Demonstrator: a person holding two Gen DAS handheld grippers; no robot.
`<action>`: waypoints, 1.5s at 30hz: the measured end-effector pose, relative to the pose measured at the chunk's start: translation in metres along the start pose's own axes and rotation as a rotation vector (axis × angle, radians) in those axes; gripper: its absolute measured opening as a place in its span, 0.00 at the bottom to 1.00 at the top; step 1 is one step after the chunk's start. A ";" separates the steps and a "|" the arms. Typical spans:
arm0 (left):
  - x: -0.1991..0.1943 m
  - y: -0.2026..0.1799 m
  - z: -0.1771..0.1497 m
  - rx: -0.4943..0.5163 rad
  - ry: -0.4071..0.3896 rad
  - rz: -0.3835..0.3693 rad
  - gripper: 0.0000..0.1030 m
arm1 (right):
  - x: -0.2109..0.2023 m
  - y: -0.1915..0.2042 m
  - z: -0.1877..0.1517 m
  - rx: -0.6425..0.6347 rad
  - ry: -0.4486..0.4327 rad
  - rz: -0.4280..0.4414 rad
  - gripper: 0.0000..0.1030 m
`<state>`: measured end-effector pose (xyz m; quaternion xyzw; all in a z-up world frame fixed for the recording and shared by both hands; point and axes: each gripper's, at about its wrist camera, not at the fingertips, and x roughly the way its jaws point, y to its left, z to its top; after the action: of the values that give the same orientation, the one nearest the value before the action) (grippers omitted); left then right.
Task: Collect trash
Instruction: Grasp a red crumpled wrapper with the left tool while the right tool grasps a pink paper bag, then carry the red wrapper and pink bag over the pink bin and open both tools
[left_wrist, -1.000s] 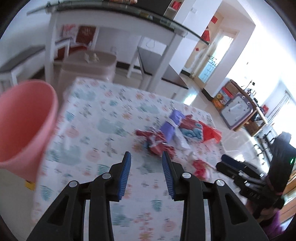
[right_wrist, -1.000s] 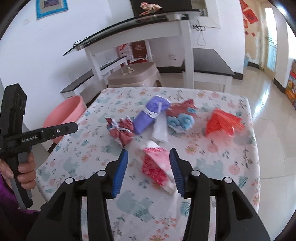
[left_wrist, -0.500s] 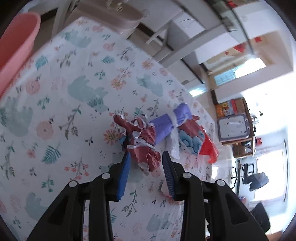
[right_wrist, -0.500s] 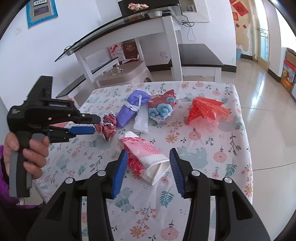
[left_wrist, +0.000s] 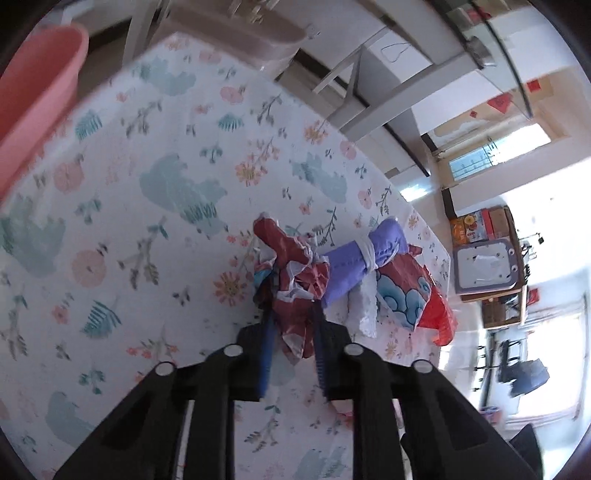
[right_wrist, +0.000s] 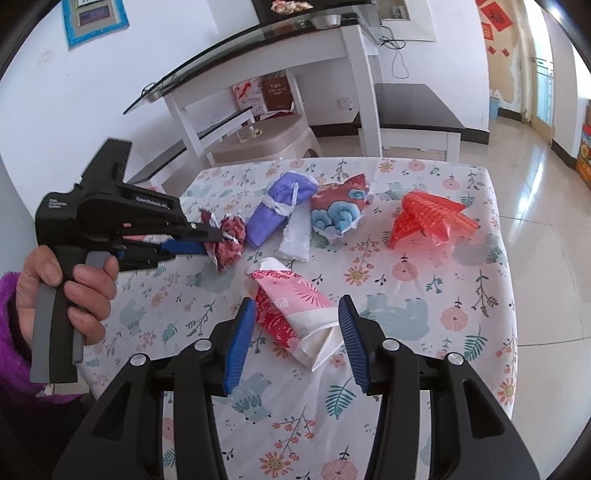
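— Jaws on my left gripper (left_wrist: 291, 314) have just been closing and now pinch the crumpled dark-red foil wrapper (left_wrist: 295, 280) lying on the floral-cloth table (left_wrist: 147, 206).

— And your right?

— My right gripper (right_wrist: 297, 321) hangs half-open around the pink-and-red paper packet (right_wrist: 291, 306), pads apart from it.

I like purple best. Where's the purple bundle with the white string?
In the right wrist view the purple bundle lies toward the table's far left side, between the crumpled dark red wrapper and the red packet with blue clouds.
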<state>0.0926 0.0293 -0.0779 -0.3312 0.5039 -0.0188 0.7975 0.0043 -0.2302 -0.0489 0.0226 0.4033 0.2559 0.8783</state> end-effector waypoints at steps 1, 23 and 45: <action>-0.002 0.000 0.001 0.018 -0.009 0.003 0.13 | 0.002 0.001 0.000 -0.008 0.011 0.002 0.46; -0.074 0.029 -0.022 0.240 -0.159 0.059 0.11 | 0.023 0.017 0.007 -0.185 0.081 -0.122 0.12; -0.141 0.068 -0.031 0.288 -0.389 0.089 0.11 | 0.003 0.062 0.059 0.012 -0.085 0.106 0.08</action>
<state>-0.0225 0.1185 -0.0118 -0.1889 0.3470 0.0089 0.9186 0.0213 -0.1653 0.0037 0.0602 0.3652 0.2986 0.8797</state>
